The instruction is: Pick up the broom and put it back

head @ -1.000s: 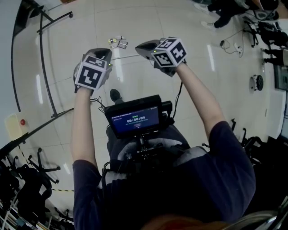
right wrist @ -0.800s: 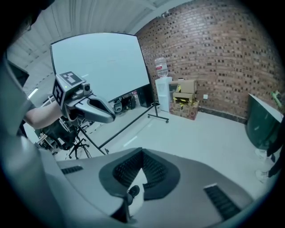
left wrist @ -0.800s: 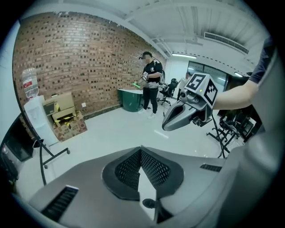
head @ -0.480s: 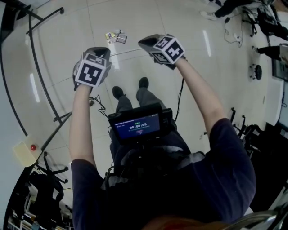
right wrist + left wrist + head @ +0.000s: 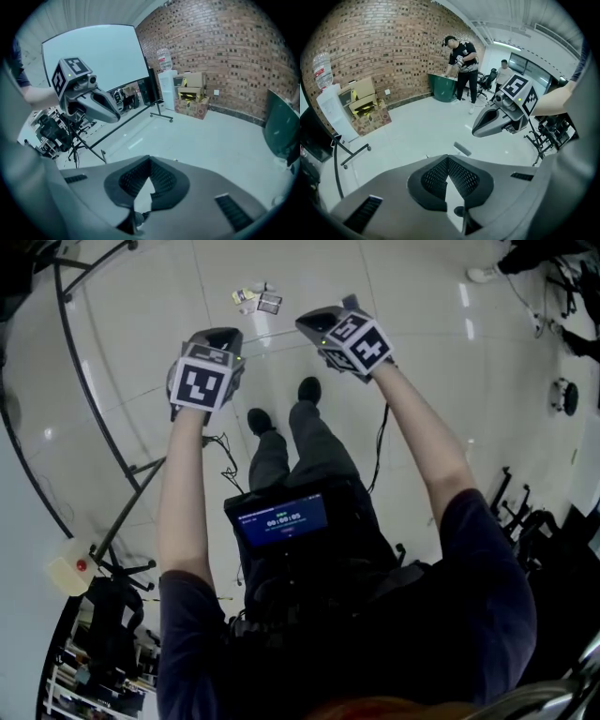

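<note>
Two tongs are clenched shut with nothing between them: the left tongs [image 5: 447, 159] and the right tongs [image 5: 150, 162], held side by side above a pale tiled floor [image 5: 422, 352]. Where the broom is cannot be told. Small cards [image 5: 256, 299] lie on the floor beyond the person's shoes [image 5: 308, 389]. Farther off stand a brick wall [image 5: 384, 51], cardboard boxes [image 5: 365, 105] and a green bin [image 5: 443, 88].

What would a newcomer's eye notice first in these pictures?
The left gripper and right gripper, each bearing a black-and-white marker cube, are held out shut and empty over the pale floor. A lit screen glows below them; a brick wall backs the room.
</note>
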A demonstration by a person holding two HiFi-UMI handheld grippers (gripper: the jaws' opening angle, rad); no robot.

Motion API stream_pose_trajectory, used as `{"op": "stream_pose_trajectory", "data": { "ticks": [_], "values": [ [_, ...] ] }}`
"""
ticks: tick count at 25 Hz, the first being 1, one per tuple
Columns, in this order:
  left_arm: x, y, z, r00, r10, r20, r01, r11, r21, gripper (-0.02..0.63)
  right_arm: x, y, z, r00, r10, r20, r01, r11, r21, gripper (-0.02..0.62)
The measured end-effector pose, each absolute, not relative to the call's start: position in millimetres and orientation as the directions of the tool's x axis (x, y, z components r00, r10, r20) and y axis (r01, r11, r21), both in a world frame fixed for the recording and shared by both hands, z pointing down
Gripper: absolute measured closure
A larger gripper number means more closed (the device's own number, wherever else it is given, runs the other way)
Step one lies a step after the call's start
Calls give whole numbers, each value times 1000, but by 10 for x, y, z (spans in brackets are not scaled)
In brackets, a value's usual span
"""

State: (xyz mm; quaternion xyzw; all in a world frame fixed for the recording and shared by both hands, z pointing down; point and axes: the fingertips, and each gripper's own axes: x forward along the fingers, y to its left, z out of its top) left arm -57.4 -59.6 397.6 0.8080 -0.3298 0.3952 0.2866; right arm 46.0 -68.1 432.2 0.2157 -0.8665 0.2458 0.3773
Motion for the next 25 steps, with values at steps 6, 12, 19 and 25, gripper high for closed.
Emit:
{"op": "stream_pose_trajectory", "data": {
  "ticks": [6, 12, 19, 25],
  "values": [
    [-522, -939, 4560, 398, -285, 872, -786, -596, 164, 606, 448, -1067, 4846, -653, -151, 743, -556, 761, -334, 581],
    [-678, -972, 5091, 385, -232, 893, -802, -562, 200, 606, 485, -1239, 5175, -638, -162, 753, -607, 707, -362, 581],
    [-729, -1156, 5952, 428, -242, 871, -775, -594, 216, 606, 399, -1284, 5779, -573, -294, 765, -727, 614, -308, 581],
    [-911, -1194, 6790, 441, -202, 874, -703, -684, 196, 606, 115, -1289, 6443, -595, -300, 745, -682, 679, -272, 581]
  ]
}}
